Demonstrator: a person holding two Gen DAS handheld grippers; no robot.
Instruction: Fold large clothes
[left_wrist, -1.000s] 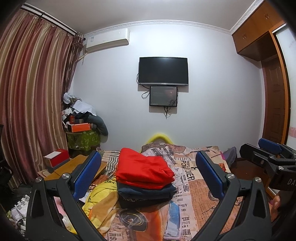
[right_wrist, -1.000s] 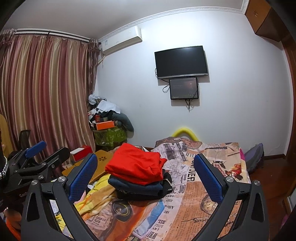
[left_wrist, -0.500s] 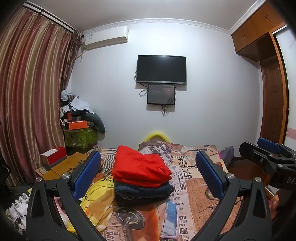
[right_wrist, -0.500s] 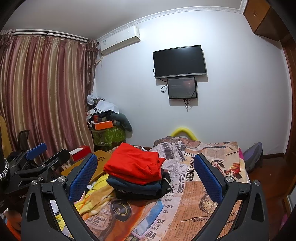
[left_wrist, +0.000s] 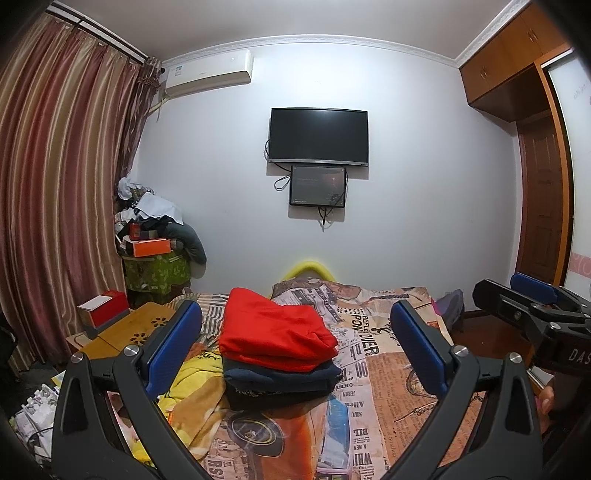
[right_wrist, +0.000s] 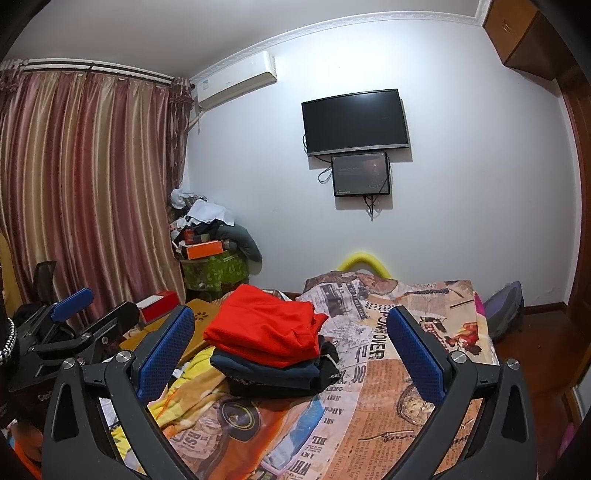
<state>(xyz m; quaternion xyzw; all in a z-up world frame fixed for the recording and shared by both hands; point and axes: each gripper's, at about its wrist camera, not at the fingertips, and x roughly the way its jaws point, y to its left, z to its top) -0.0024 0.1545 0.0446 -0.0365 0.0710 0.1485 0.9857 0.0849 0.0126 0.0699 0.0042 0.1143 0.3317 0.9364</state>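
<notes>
A stack of folded clothes lies on the bed: a red garment on top, a dark blue one and a black one under it. The stack also shows in the right wrist view. My left gripper is open and empty, held above the near end of the bed, short of the stack. My right gripper is open and empty too, at the same height. Each gripper shows at the edge of the other's view.
A yellow blanket lies crumpled left of the stack. A low wooden table with a red box stands left of the bed. A cluttered pile fills the far left corner by the curtain. A wardrobe stands right.
Both grippers have drifted slightly, so the stack sits a little left and lower in view. Both stay open and empty. The clothes have not moved.
</notes>
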